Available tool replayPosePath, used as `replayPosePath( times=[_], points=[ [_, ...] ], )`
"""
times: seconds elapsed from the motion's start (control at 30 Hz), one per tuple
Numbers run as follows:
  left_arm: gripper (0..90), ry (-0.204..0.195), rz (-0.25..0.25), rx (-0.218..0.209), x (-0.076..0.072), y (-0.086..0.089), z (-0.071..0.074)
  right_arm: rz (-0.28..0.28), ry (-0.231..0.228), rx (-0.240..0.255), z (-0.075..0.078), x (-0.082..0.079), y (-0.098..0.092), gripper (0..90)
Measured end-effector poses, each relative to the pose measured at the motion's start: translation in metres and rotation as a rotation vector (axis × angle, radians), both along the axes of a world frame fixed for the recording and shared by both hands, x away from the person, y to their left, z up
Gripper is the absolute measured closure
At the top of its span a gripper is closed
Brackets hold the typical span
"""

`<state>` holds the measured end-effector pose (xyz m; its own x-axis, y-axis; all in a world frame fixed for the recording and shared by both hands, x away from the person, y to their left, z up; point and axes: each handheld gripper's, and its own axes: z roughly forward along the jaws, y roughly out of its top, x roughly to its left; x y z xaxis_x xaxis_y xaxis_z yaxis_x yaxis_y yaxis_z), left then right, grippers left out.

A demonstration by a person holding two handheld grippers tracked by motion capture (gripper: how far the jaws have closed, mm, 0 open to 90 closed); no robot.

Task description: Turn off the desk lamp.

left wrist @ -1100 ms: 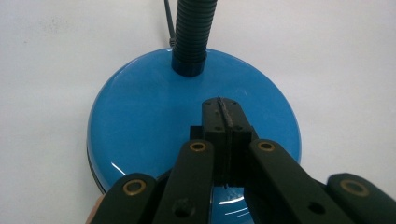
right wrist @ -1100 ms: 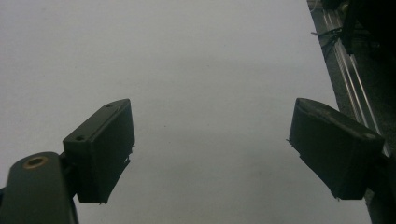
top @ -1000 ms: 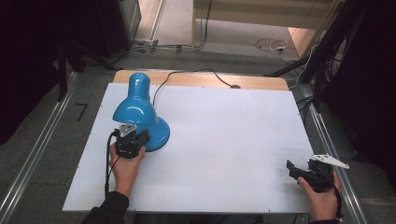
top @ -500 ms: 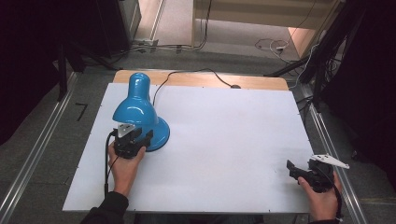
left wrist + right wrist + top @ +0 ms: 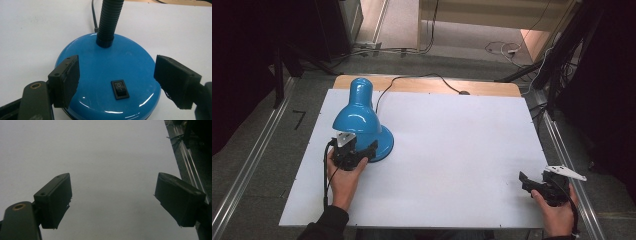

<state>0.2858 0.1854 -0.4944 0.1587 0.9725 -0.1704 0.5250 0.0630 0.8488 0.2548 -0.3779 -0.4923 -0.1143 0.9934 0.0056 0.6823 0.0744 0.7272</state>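
A blue desk lamp [image 5: 357, 112] stands at the table's left, its shade bent low over its round base [image 5: 105, 60]. A black ribbed neck [image 5: 108, 20] rises from the base, and a black rocker switch [image 5: 120, 89] sits on its near side. My left gripper [image 5: 369, 148] is at the base's near edge. Its jaws have just been opening and now stand wide to either side of the switch [image 5: 117, 75], with the pads off the lamp. My right gripper [image 5: 526, 181] rests open near the table's front right corner, with bare tabletop between its jaws [image 5: 113, 195].
The white tabletop [image 5: 452, 140] stretches between the two hands. The lamp's black cable [image 5: 412, 80] runs off the back edge over a wooden strip [image 5: 492, 87]. A metal rail [image 5: 562, 145] lines the right side, close to my right gripper.
The left gripper's jaws have spread apart at the lamp base. Both hands and the lamp stay where they were.
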Motion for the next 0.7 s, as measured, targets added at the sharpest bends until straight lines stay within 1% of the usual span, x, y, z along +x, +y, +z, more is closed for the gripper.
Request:
replayPosePath(
  times=[0.07,0.23,0.3,0.5,0.63,0.7],
  points=[
    [21.0,0.009,-0.008,0.012,-0.0011,-0.0001,0.0002,0.000,0.000,0.001,0.0000,0.0000,0.0000,12.7],
    [21.0,0.005,-0.009,0.012,-0.0030,-0.0013,0.0019,0.000,0.000,0.002,0.0001,-0.0001,-0.0007,12.7],
    [21.0,0.003,-0.007,0.018,-0.0037,-0.0010,0.0021,0.001,-0.001,0.002,0.0002,-0.0002,-0.0009,12.7],
    [21.0,0.001,-0.002,0.014,-0.0063,0.0014,0.0031,0.002,-0.002,0.000,0.0003,-0.0003,-0.0006,12.7],
    [21.0,0.002,0.001,0.026,-0.0083,0.0027,0.0032,0.000,-0.001,0.002,0.0005,-0.0003,-0.0003,12.7],
    [20.9,0.001,0.002,0.019,-0.0089,0.0034,0.0033,0.002,-0.001,0.001,0.0005,-0.0003,-0.0005,12.7]
  ],
)
